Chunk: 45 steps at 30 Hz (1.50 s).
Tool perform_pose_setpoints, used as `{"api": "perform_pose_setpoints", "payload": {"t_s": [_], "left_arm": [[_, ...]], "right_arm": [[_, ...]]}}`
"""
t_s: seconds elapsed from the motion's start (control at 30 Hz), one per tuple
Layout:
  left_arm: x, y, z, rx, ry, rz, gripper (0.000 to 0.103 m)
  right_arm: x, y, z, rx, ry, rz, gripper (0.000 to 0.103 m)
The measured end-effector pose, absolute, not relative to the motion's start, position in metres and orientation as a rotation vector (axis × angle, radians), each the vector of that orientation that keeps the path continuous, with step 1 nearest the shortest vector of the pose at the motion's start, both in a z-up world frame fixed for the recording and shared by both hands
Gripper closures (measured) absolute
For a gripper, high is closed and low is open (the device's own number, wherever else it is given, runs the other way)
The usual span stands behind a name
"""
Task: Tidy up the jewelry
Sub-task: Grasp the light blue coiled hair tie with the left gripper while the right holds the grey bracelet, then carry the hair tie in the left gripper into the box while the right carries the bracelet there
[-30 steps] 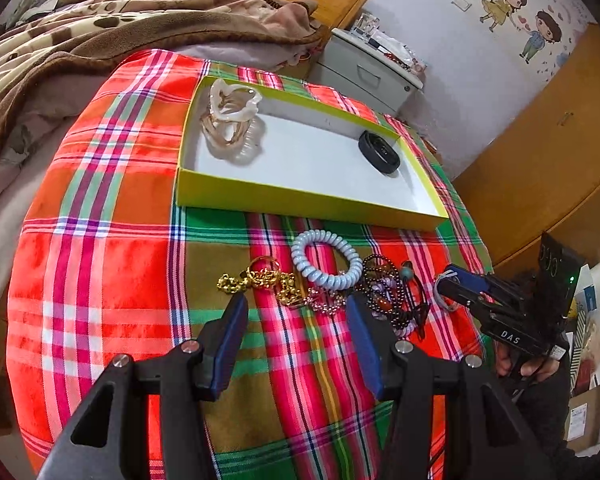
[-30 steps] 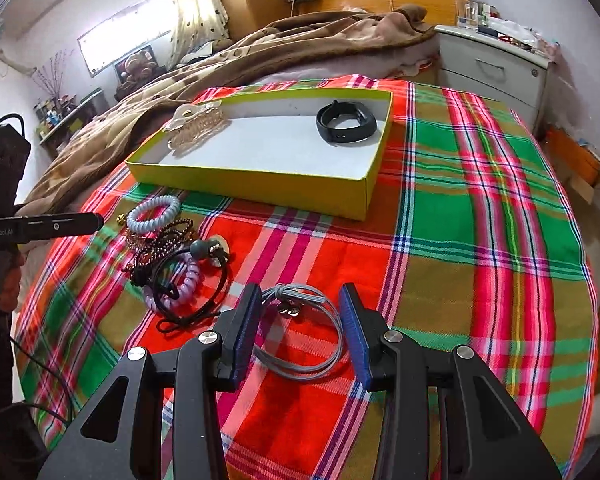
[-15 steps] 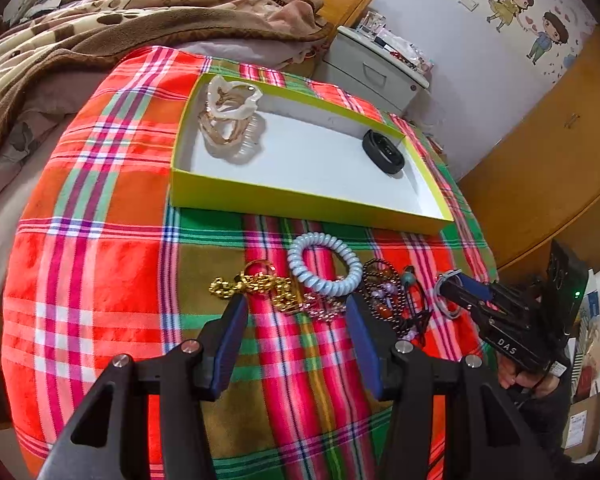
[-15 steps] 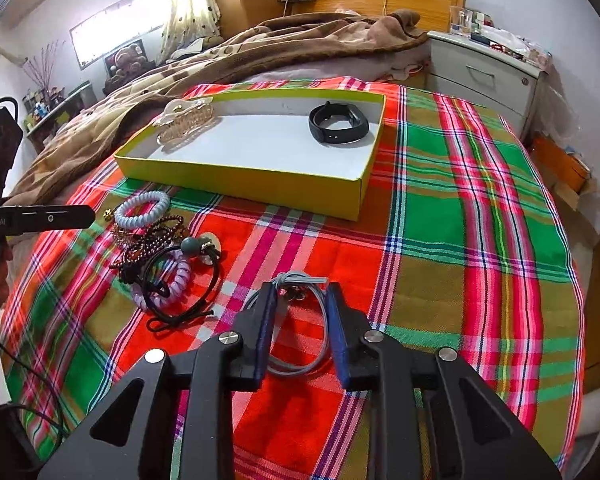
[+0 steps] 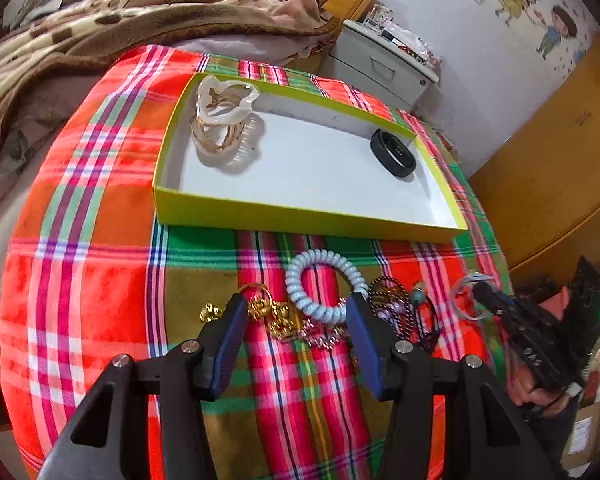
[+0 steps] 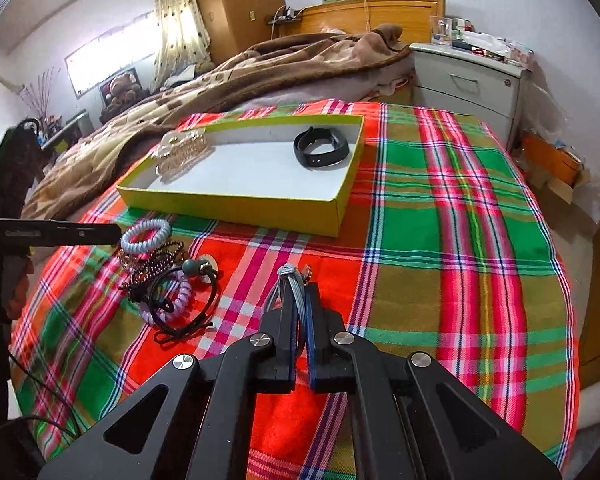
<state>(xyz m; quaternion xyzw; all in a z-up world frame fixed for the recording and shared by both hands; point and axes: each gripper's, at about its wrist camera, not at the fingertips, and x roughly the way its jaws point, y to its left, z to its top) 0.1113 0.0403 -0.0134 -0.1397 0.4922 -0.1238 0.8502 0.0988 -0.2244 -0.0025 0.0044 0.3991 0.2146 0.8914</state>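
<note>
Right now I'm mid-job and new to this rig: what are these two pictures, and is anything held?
No robot: a person holds a hand-held gripper in each hand, each with a camera looking along its fingers. In the right view, the right hand-held gripper is shut on a grey cord bracelet. In the left view, the left hand-held gripper is open above a gold chain and a pale blue coil hair tie on the plaid cloth. The yellow box already holds a black wristband and pale bangles.

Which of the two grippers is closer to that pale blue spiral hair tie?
Left. The left gripper hovers open right at the spiral hair tie; the right gripper sits off to the side, shut on a grey cord bracelet.
</note>
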Motion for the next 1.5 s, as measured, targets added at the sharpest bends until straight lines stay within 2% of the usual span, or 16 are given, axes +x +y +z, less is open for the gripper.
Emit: {"api": "perform_pose_setpoints", "payload": {"t_s": [0.73,0.97,1.3,1.5], "left_arm": [[0.142,0.002,-0.021,0.068,1.069,-0.188,0.053],[0.147,-0.009,-0.023,0.124,1.074,-0.224,0.064],[0.148,-0.011,-0.021,0.118,1.065,-0.265,0.091],[0.147,-0.005,-0.018,0.078,1.054,-0.259,0.093]], "right_arm": [[0.097,-0.228,0.009,0.076,0.794,0.441,0.100],[0.099,-0.225,0.009,0.078,0.796,0.446,0.100],[0.101,-0.225,0.008,0.084,0.801,0.442,0.100],[0.099,-0.224,0.010,0.084,0.796,0.444,0.100]]}}
